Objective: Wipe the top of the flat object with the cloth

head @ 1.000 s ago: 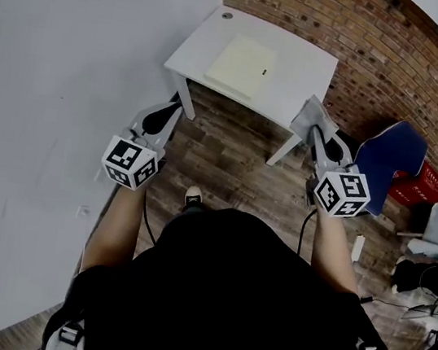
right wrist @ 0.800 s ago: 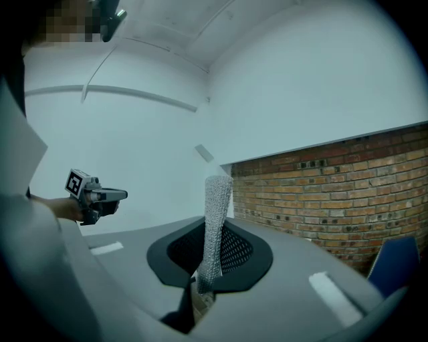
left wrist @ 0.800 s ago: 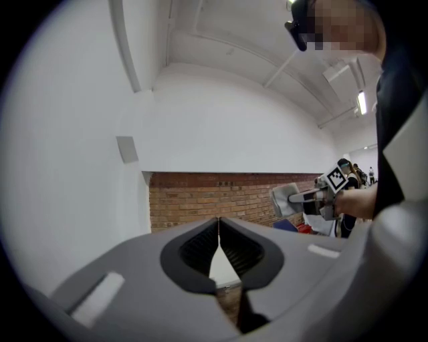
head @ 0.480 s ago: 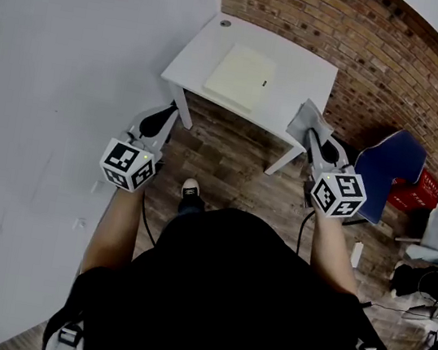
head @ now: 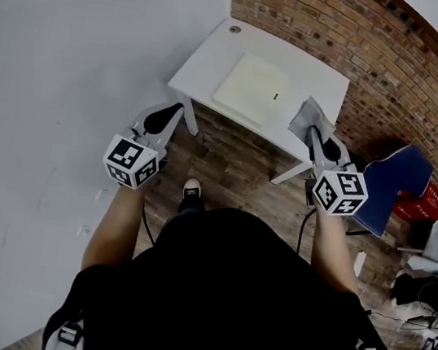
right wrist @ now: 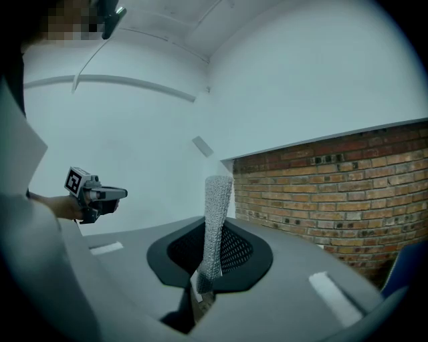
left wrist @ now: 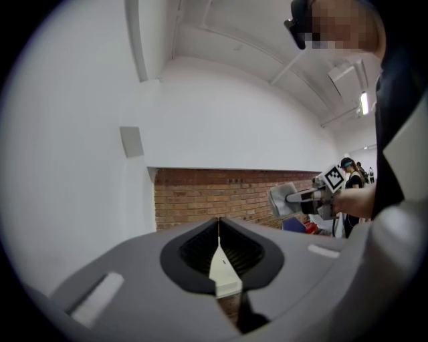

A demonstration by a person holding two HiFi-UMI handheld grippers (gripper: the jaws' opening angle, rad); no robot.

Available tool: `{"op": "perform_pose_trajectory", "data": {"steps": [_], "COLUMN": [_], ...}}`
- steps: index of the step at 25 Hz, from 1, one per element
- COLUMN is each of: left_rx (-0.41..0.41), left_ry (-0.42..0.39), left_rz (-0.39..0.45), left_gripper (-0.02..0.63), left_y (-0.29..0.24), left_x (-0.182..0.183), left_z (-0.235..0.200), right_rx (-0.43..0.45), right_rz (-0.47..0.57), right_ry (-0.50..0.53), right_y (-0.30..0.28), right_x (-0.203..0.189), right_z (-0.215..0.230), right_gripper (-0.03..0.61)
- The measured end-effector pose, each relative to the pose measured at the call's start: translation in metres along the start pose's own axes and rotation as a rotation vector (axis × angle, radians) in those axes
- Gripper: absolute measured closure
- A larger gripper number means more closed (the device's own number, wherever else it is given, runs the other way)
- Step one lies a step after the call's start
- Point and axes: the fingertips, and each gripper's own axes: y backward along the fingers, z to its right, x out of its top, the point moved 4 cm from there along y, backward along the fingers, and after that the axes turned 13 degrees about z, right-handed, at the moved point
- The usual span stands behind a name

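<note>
Pinching a nubby grey cloth (head: 306, 116), right gripper (head: 314, 132) hovers near the flat cream square (head: 253, 90); left gripper (head: 176, 110) sits closed.

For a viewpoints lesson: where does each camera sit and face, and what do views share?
Head view: on head, facing down at table; torso, arms, left gripper, right gripper show.
Left gripper view: rides it, faces brick wall; shut jaws show.
Right gripper view: rides it, faces brick wall; jaws clamp cloth.
Shared: all three show cloth.
</note>
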Motion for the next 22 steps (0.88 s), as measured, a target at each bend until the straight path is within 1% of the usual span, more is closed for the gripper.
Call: {"op": "perform_pose_trajectory", "data": {"steps": [5, 12, 22], "left_rx": [0.012, 0.007, -0.018], "left_ry": [0.007, 0.027, 0.04], "left_rz": [-0.012, -0.035, -0.037], "left_gripper": [0.609, 0.609, 0.609], "left_y": [-0.005, -0.013, -0.038], "left_x": [-0.009, -0.024, -0.028], "left_z": [-0.016, -0.034, -0.064], "right_rx": [0.0, -0.019, -0.044], "right_rz": [-0.006, -0.028, -0.042], "right_ry": [-0.006, -0.014, -0.008], "right_y": [-0.018, -0.038, -0.066], "right_x": [-0.007, -0.019, -0.02], "right_z": [0.005, 0.012, 0.018], "right_gripper": [0.569, 0.569, 0.569]}}
